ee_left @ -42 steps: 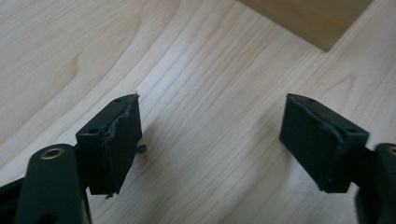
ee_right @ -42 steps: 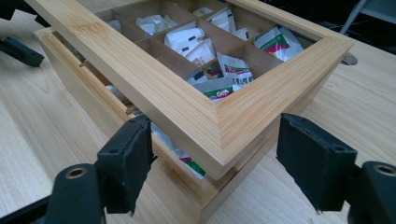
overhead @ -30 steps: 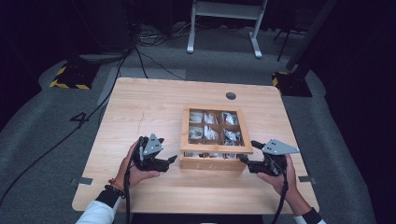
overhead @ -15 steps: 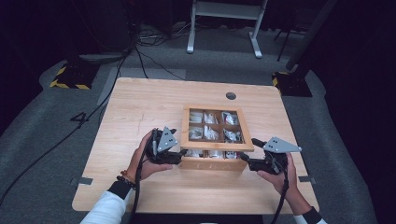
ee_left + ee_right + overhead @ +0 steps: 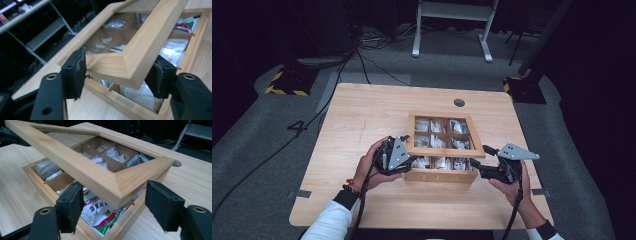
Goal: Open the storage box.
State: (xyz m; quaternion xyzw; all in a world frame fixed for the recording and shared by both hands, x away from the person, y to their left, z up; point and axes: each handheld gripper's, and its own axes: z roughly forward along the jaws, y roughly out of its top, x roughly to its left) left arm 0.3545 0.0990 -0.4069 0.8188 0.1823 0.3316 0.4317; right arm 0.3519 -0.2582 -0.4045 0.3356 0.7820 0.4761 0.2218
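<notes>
Fingers [image 5: 75, 72] at lid [image 5: 140, 47], wooden table [image 5: 362, 115], dark room

Looking forward and down from above the near side of the table [image 5: 362, 120], well back. Riding on each hand-held gripper, close in, aimed along the black jaws at a near corner of the wooden box's [image 5: 439, 176] raised lid [image 5: 140, 45]. Shared by all three: box and lid.
</notes>
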